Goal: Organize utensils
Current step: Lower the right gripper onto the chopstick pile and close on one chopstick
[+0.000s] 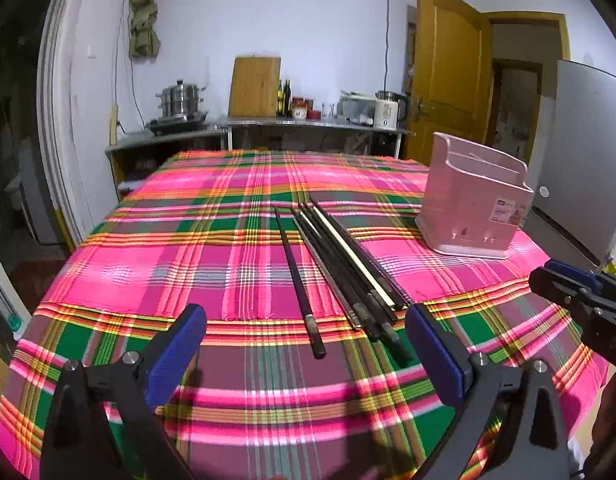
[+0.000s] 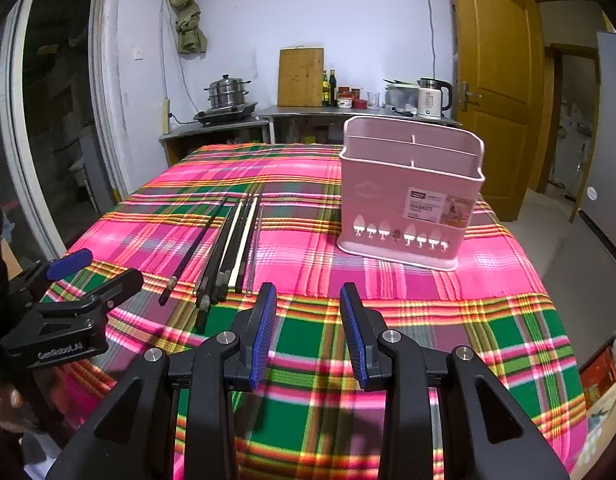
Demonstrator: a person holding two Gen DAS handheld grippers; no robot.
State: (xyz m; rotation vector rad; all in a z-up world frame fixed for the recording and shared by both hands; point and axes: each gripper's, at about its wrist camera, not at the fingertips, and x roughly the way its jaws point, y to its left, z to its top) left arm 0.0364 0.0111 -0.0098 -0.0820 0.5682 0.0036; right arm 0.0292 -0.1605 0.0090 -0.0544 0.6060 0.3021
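Observation:
Several chopsticks [image 1: 347,264], mostly black with a white one, lie side by side on the plaid tablecloth; one black chopstick [image 1: 298,280] lies apart to their left. They also show in the right wrist view [image 2: 228,252]. A pink utensil holder [image 1: 473,204] with empty compartments stands upright to the right, also in the right wrist view [image 2: 411,192]. My left gripper [image 1: 304,344] is wide open just above the near ends of the chopsticks, holding nothing. My right gripper [image 2: 308,332] is open with a narrower gap, empty, in front of the holder.
The table [image 2: 387,360] is covered by a pink, green and orange plaid cloth. Behind it, a counter [image 1: 308,124] holds a steamer pot, cutting board, bottles and a kettle. A wooden door and a grey fridge [image 1: 579,160] stand at the right.

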